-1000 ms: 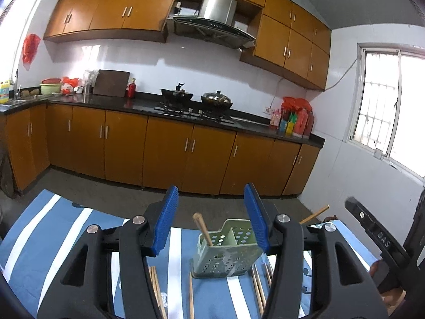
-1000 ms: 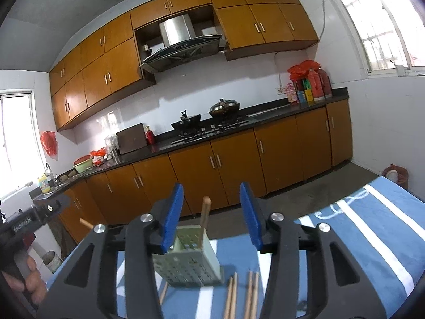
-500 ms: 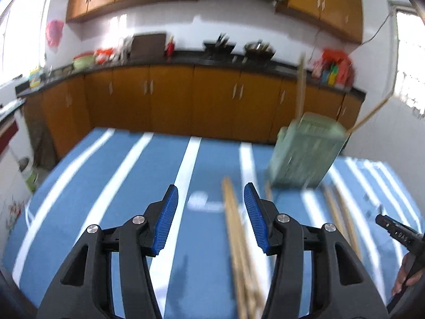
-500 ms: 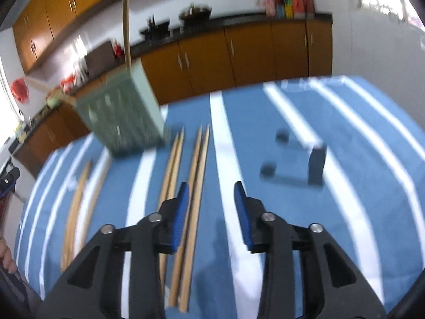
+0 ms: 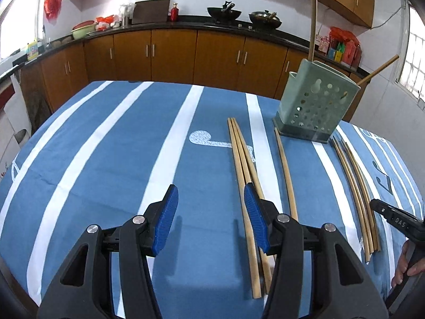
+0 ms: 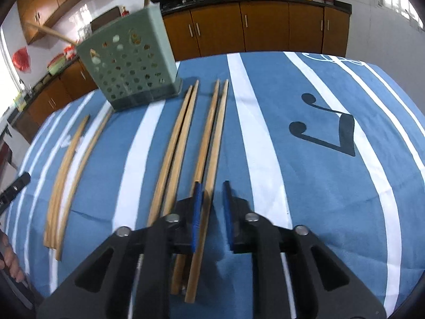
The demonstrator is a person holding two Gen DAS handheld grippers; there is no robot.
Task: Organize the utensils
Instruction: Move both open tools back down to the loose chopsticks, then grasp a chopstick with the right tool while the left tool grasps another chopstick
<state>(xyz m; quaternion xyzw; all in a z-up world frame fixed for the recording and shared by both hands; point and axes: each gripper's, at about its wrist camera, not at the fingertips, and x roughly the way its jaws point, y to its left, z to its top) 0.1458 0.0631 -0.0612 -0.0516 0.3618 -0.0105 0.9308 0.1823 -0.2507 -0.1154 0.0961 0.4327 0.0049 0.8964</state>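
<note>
Brown kitchen cabinets and a dark counter are seen behind a table covered with a blue, white-striped cloth. On that cloth a green perforated holder stands upright at the far side, with two chopsticks already lodged in it. The remaining chopsticks lie flat in front of it: a pair and a single stick toward the left, and two further pairs toward the right, the nearer pair being the one addressed.

A pickup step is judged to be in hand. The right gripper is lowered over the near end of that pair, its jaws narrowly parted, with one stick lying between the blue pads and its mate just outside the left pad; no grip is yet made. The next move is judged to call for a slight descent and a closing on that single stick, care being needed that its neighbour is not pinched or rolled along. A lift and a carry to the holder would then be required.

The left gripper is held low and level above the cloth, jaws wide apart and holding nothing, its right pad over the left-hand pair.
</note>
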